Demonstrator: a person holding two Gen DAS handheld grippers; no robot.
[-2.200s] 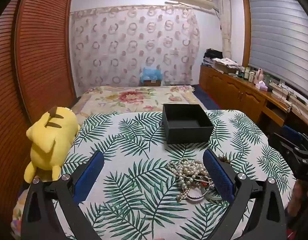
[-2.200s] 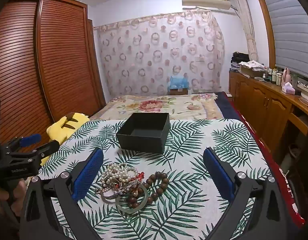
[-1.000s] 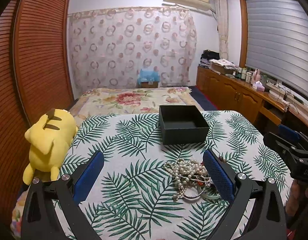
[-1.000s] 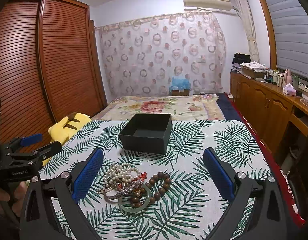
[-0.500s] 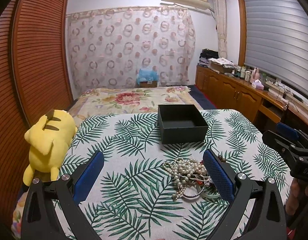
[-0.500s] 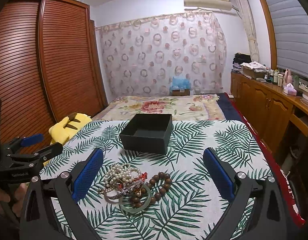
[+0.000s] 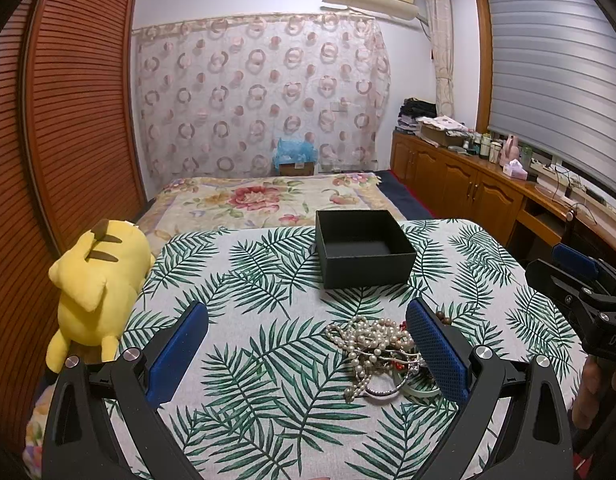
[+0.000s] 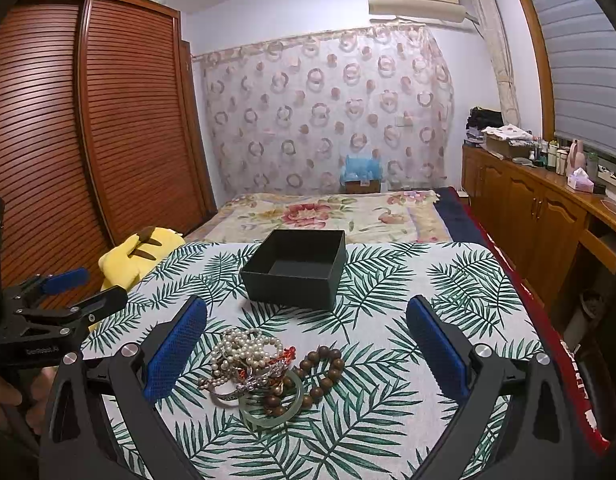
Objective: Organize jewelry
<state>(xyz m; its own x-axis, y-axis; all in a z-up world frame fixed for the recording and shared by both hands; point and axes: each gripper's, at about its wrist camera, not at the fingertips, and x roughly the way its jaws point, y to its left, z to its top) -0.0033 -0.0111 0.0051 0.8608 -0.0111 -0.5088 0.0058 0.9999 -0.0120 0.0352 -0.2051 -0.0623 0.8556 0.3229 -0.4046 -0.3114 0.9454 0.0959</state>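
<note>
A heap of jewelry lies on the leaf-print table (image 7: 268, 292): a pearl necklace (image 7: 367, 338) (image 8: 244, 348), a brown bead bracelet (image 8: 323, 372), a pale green bangle (image 8: 272, 408) and a silver bangle (image 7: 381, 390). An open black box (image 7: 363, 248) (image 8: 298, 268) stands empty behind the heap. My left gripper (image 7: 308, 344) is open and empty, its right finger beside the heap. My right gripper (image 8: 308, 344) is open and empty, hovering just above and around the heap.
A yellow plush toy (image 7: 96, 284) (image 8: 140, 254) lies at the table's left edge. A bed with a flowered cover (image 7: 264, 200) is behind the table. Wooden cabinets (image 7: 467, 196) line the right wall. A slatted wardrobe (image 8: 108, 128) stands on the left.
Both grippers have drifted slightly; the box and heap have shifted a little left in the left wrist view. Nothing was taken hold of.
</note>
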